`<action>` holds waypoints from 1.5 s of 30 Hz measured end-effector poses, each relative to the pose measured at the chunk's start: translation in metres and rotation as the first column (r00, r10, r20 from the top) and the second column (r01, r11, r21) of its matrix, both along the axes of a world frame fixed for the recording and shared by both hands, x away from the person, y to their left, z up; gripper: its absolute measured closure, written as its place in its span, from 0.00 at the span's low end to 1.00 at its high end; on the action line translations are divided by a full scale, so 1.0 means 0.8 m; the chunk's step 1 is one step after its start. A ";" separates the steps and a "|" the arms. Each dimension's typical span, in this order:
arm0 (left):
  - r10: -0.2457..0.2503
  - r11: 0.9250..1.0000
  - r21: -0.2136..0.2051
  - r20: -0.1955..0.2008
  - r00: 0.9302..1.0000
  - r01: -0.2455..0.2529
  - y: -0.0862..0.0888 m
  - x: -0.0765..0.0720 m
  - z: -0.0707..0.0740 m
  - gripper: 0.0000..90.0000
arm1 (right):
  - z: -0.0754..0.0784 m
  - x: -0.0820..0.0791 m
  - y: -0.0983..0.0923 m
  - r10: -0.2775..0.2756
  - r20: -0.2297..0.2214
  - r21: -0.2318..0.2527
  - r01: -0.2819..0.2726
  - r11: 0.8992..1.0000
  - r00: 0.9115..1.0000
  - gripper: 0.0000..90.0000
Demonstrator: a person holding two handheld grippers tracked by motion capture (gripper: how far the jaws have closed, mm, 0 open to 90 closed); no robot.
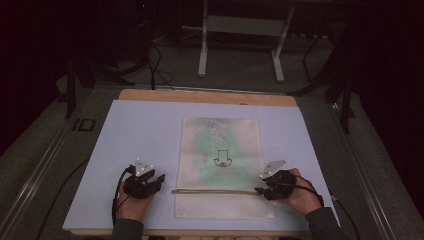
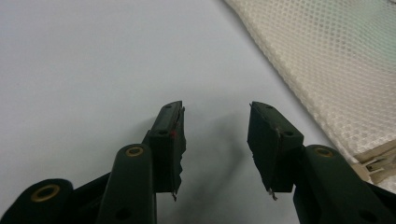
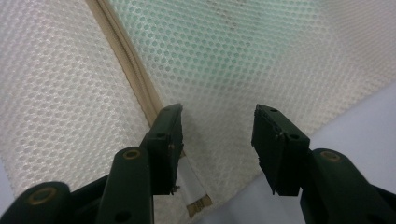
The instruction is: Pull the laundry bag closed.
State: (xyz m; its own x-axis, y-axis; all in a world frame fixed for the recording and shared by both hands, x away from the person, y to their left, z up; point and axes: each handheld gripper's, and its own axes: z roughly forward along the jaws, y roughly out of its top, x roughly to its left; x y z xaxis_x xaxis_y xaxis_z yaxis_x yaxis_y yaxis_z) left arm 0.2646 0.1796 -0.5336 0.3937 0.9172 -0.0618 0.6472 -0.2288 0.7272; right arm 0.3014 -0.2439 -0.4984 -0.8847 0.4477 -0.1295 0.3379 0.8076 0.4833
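A cream mesh bag [image 1: 222,165] lies flat on the pale blue mat [image 1: 145,130], something green showing through its upper half. A tan zipper [image 1: 215,191] runs across it near the front. My left gripper [image 1: 159,179] rests on the mat just left of the bag, jaws open over bare mat [image 2: 215,140]; the bag's edge [image 2: 336,70] and the zipper's end [image 2: 378,158] lie to its right. My right gripper [image 1: 260,190] sits at the bag's right edge by the zipper's end, jaws open over the mesh [image 3: 217,135], with the zipper [image 3: 128,65] beside its left jaw.
The mat lies on a wooden board [image 1: 205,96] on a grey table. Behind the table stand a white metal frame [image 1: 240,35] and dark cables [image 1: 155,70] on the floor. A label [image 3: 196,193] sticks out from the bag near the right gripper.
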 end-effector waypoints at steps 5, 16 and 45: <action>-0.015 1.000 -0.008 -0.002 1.000 0.015 -0.001 0.000 0.000 0.63 | -0.001 0.000 0.002 0.002 -0.002 0.010 -0.001 1.000 1.000 0.58; -0.052 0.999 -0.013 -0.002 0.999 0.052 -0.004 -0.001 0.001 0.66 | 0.002 -0.002 0.019 0.041 -0.004 0.030 -0.040 0.999 0.999 0.58; -0.074 0.997 -0.009 -0.001 0.997 0.074 -0.008 -0.001 0.000 0.66 | 0.008 -0.005 0.075 0.169 -0.029 0.053 -0.167 0.985 0.985 0.73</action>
